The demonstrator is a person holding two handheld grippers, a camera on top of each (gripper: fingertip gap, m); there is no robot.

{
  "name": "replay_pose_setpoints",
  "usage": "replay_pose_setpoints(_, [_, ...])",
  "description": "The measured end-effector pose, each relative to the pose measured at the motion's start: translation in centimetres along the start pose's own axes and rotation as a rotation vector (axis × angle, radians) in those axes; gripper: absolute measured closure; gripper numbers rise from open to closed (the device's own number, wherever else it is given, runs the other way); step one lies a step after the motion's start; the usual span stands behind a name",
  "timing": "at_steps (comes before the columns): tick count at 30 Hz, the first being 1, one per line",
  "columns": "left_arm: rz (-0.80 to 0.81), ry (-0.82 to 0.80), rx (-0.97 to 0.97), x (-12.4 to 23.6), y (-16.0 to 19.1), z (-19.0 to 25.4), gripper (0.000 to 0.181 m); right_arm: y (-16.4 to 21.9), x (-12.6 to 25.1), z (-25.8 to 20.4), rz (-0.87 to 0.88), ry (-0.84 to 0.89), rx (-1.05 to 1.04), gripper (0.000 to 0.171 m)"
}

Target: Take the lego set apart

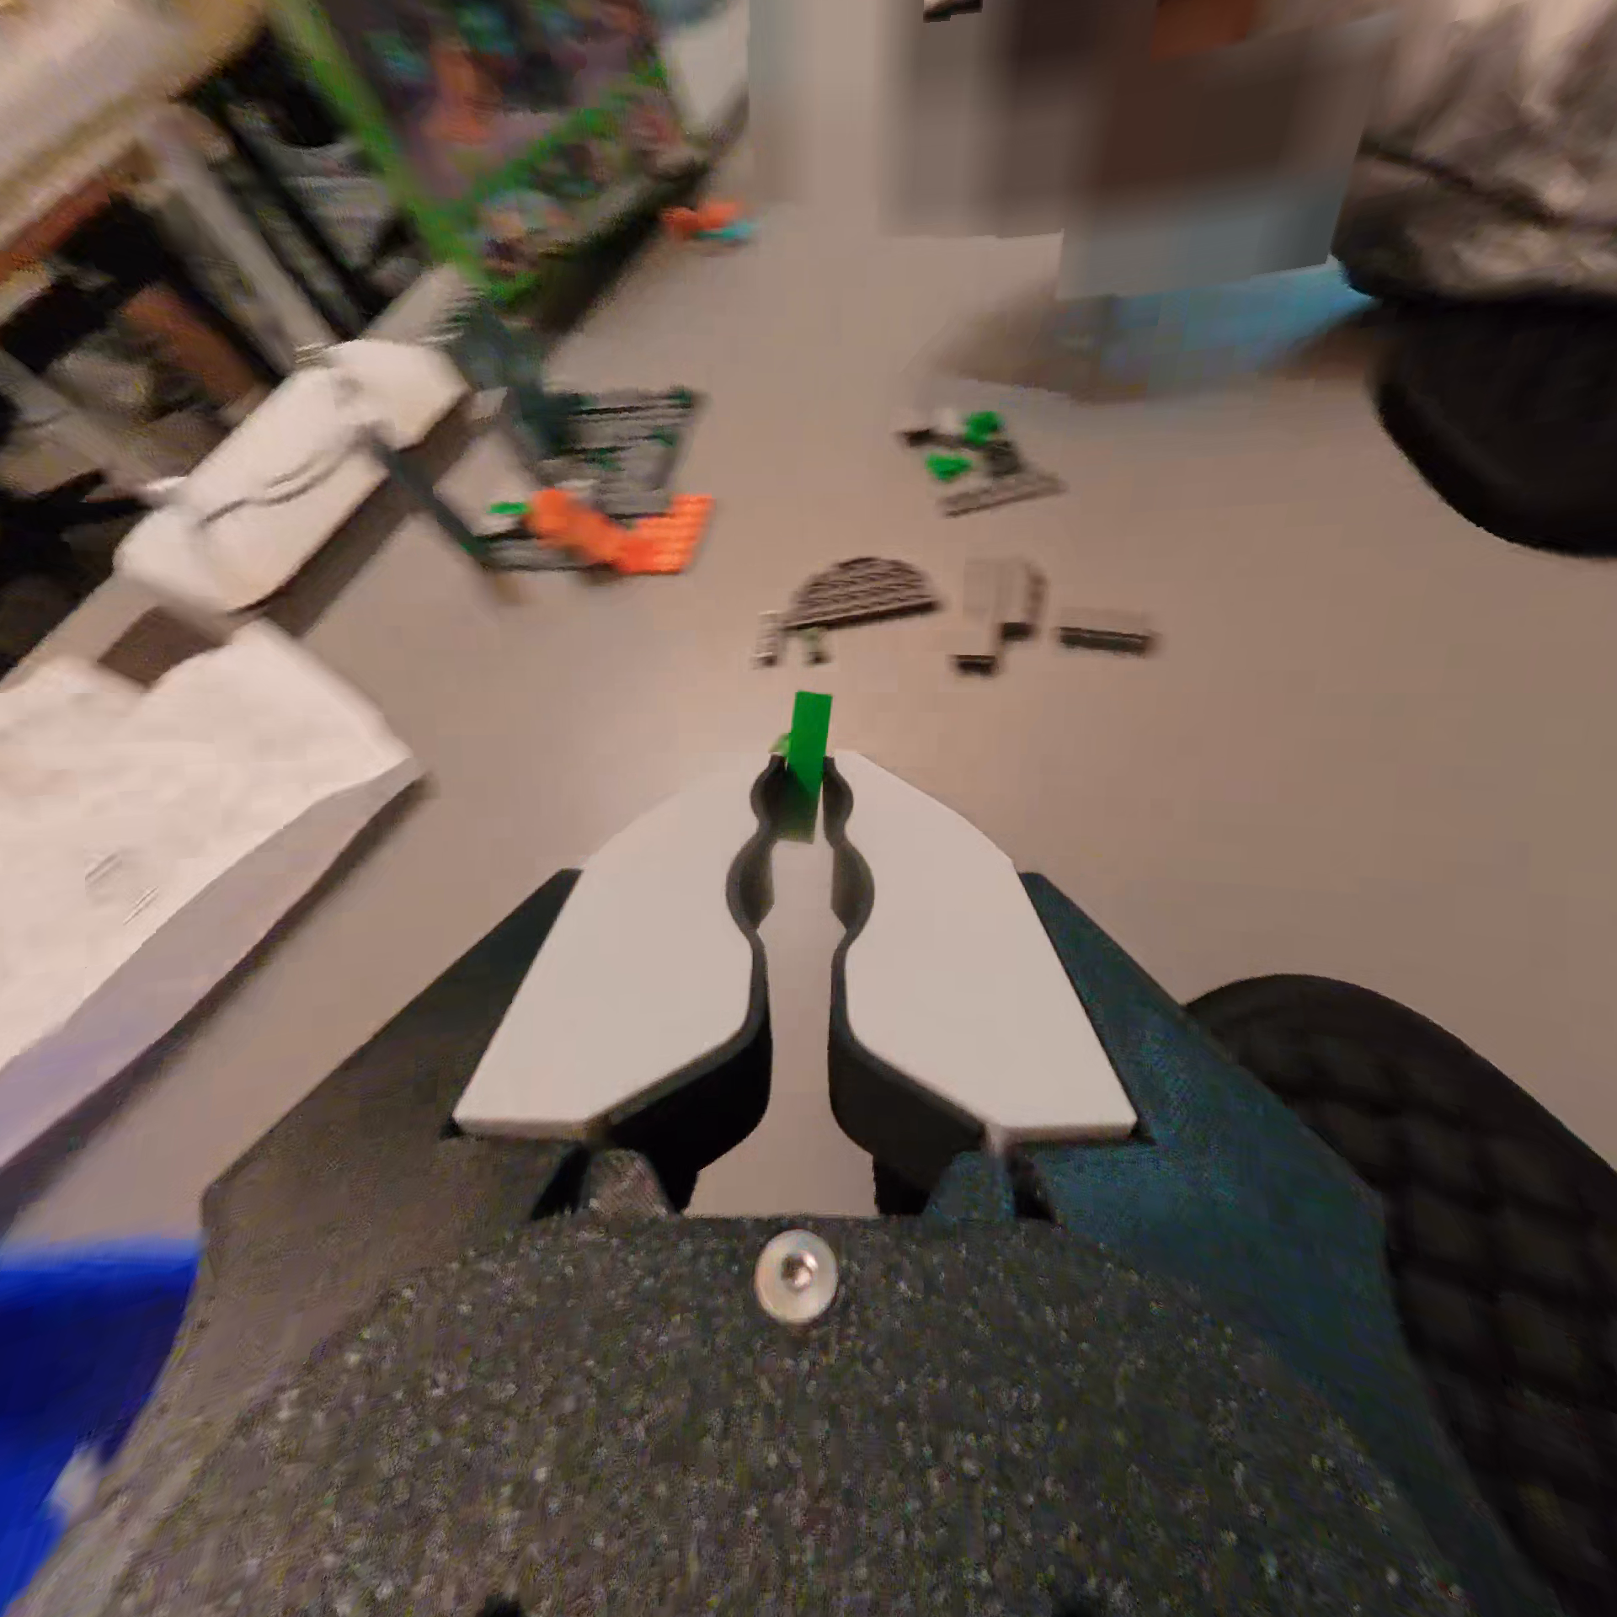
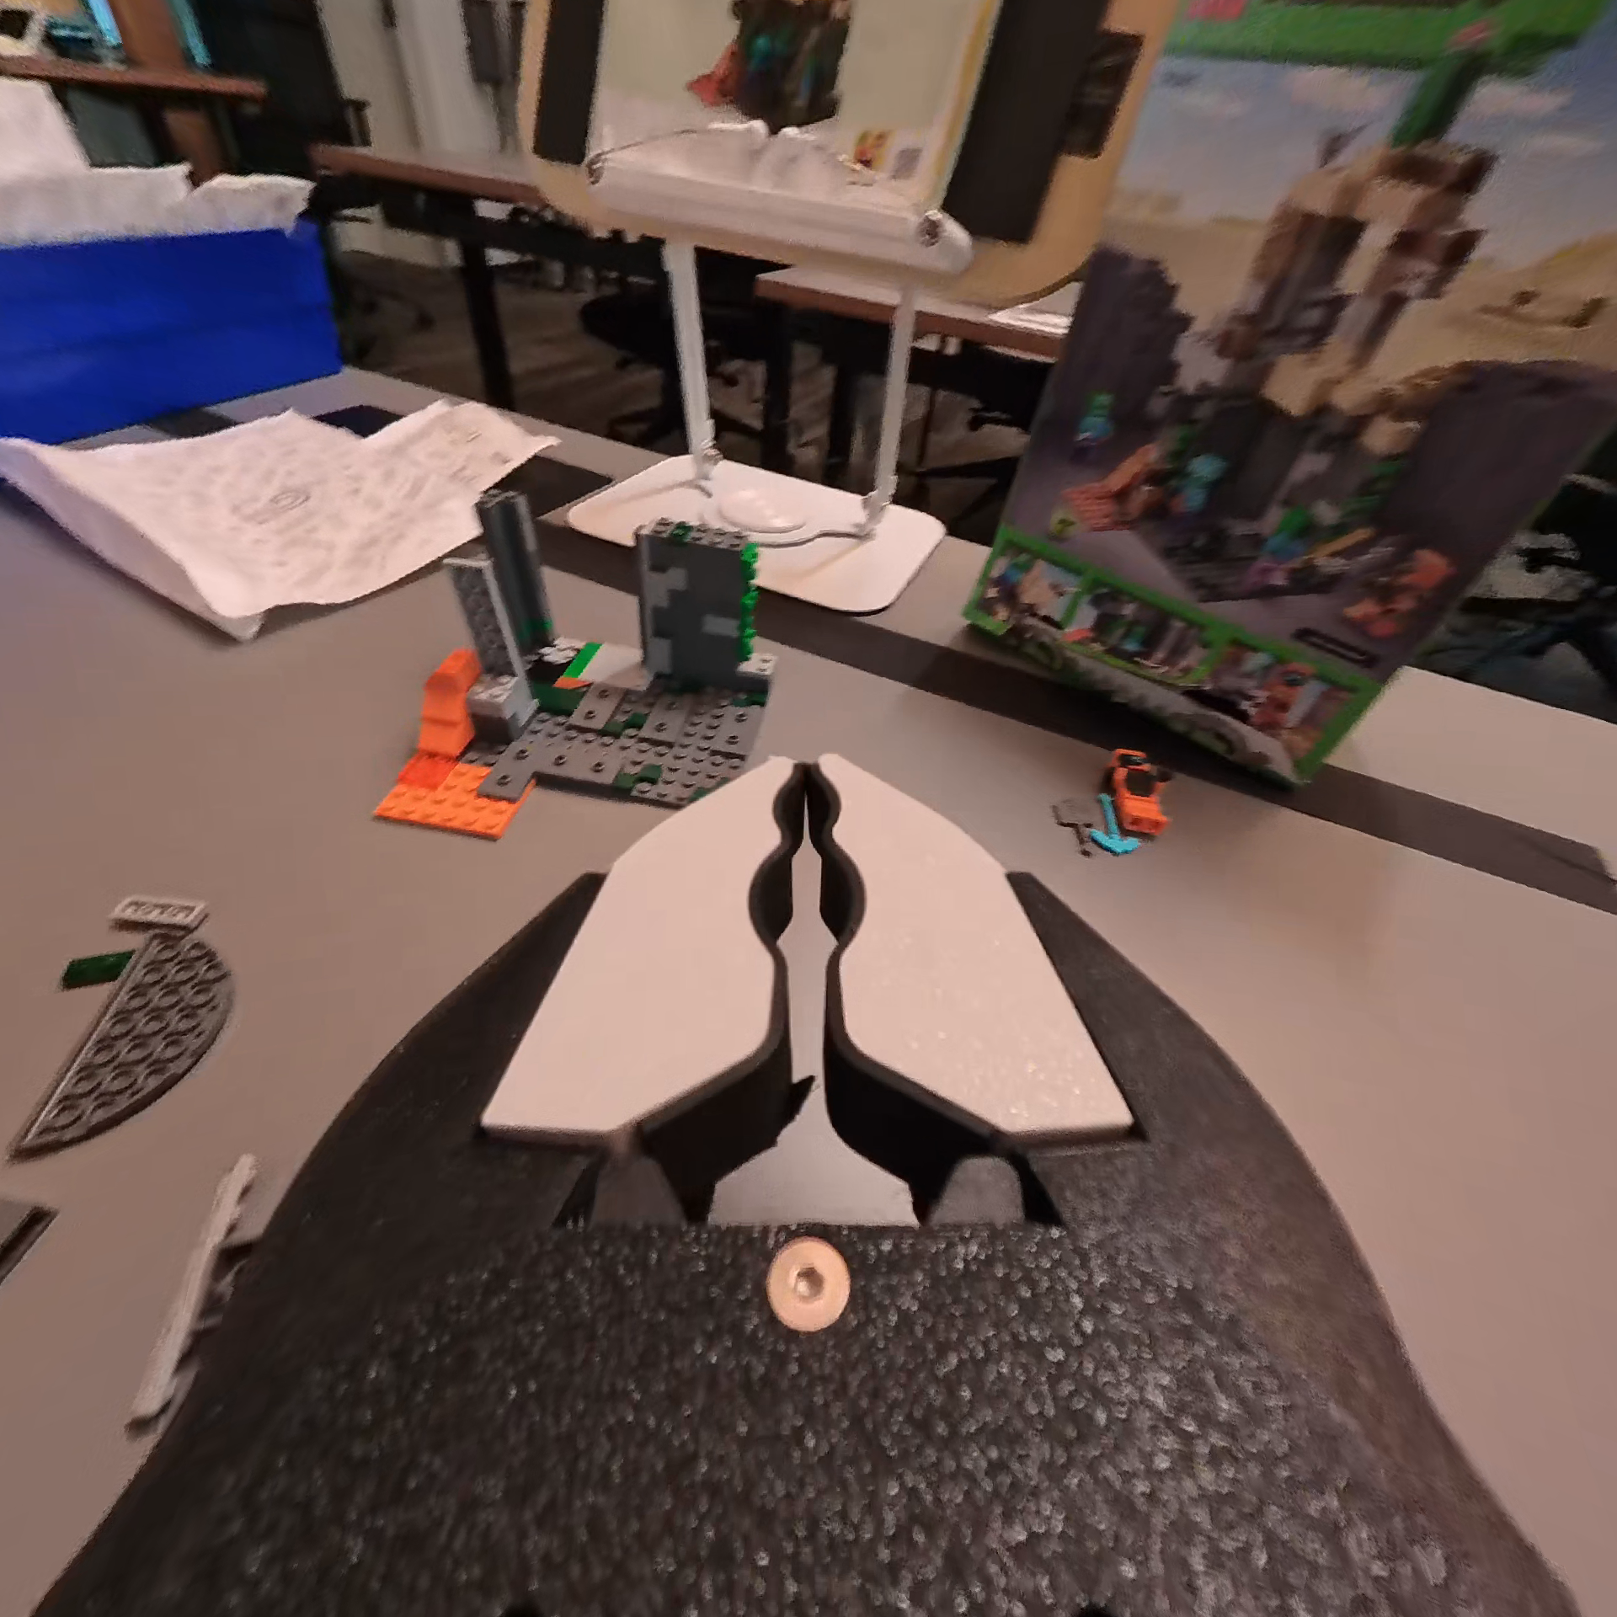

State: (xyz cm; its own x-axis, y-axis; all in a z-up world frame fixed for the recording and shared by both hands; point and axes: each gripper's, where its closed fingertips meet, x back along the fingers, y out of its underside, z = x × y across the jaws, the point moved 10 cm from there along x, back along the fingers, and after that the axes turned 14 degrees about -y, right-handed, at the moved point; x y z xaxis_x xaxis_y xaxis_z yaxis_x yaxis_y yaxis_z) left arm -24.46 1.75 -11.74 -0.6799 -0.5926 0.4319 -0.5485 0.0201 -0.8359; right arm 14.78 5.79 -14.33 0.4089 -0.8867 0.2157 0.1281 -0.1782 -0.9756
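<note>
My left gripper (image 1: 803, 763) is shut on a small green lego plate (image 1: 807, 744), held upright above the grey table (image 1: 1225, 787). My right gripper (image 2: 807, 770) is shut and empty, hovering just in front of the lego build (image 2: 604, 691). That build has a dark grey and orange base, two grey pillars and a grey wall with green trim. The build also shows blurred in the left wrist view (image 1: 604, 490). Loose pieces lie on the table: a dark half-round plate (image 1: 853, 595), grey plates (image 1: 1006, 604) and a grey plate with green bits (image 1: 980, 464).
The lego set box (image 2: 1295, 455) stands at the right. A white stand (image 2: 761, 525) sits behind the build. White paper sheets (image 2: 262, 507) and a blue bin (image 2: 157, 324) lie at the left. A small orange figure and tools (image 2: 1129, 796) lie near the box. My right fingertips sit around 30 cm from my left ones.
</note>
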Motion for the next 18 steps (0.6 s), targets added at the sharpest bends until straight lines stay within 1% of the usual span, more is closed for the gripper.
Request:
replay_pose_setpoints(3, [-0.021, -0.242, 0.105, 2.8, 1.2, -4.0, 0.173, -0.1, 0.6, 0.9, 0.044, 0.142, -0.023, 0.171])
replay_pose_setpoints(5, [-0.049, -0.375, 0.180, 4.8, 2.3, -6.3, 0.173, -0.2, 1.2, 1.7, 0.103, 0.252, -0.037, 0.171])
replay_pose_setpoints(9, [-0.184, -0.600, 0.282, 7.3, 5.8, -10.5, 0.173, 0.0, 2.1, 2.8, 0.162, 0.347, -0.035, 0.171])
replay_pose_setpoints(14, [-0.406, -0.716, 0.491, 8.2, 9.9, -14.0, 0.173, 0.8, 2.1, 3.3, 0.131, 0.375, -0.016, 0.171])
replay_pose_setpoints(16, [-0.507, -0.725, 0.504, 7.9, 11.4, -14.8, 0.173, 0.8, 2.1, 3.3, 0.129, 0.372, -0.019, 0.171])
replay_pose_setpoints(18, [-0.559, -0.716, 0.506, 7.4, 12.1, -15.1, 0.173, 0.8, 2.1, 3.3, 0.126, 0.368, -0.018, 0.171])
